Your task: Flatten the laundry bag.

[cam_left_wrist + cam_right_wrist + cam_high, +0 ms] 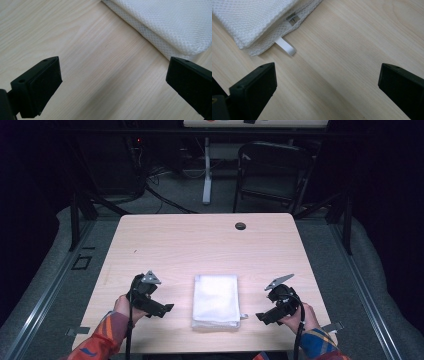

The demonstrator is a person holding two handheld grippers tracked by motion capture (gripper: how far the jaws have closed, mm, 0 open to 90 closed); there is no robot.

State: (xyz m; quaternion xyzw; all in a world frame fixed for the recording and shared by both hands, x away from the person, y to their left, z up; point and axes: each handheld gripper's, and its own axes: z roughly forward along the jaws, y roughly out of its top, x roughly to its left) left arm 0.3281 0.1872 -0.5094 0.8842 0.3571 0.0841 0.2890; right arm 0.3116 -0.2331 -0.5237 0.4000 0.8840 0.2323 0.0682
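Pale wooden table (165, 240): a folded white mesh bag (216, 300) is laid near its front edge, long axis near-to-far, flanked by left gripper (161, 309) and right gripper (266, 316), both jaws apart, roughly equidistant.

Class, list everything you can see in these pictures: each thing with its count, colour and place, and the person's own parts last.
Mesh bag: one, white, folded flat on the table's near middle, between the two tools.
Pull tab: one, white, sticking out at the bag's corner.
Table: one, light wood.
Hole cap: one, dark, table's far edge.
Chair: one, black, behind the table.
Left tool: one, black, open, left of the bag.
Right tool: one, black, open, right of the bag.
Sleeves: two, multicoloured, bottom edge.
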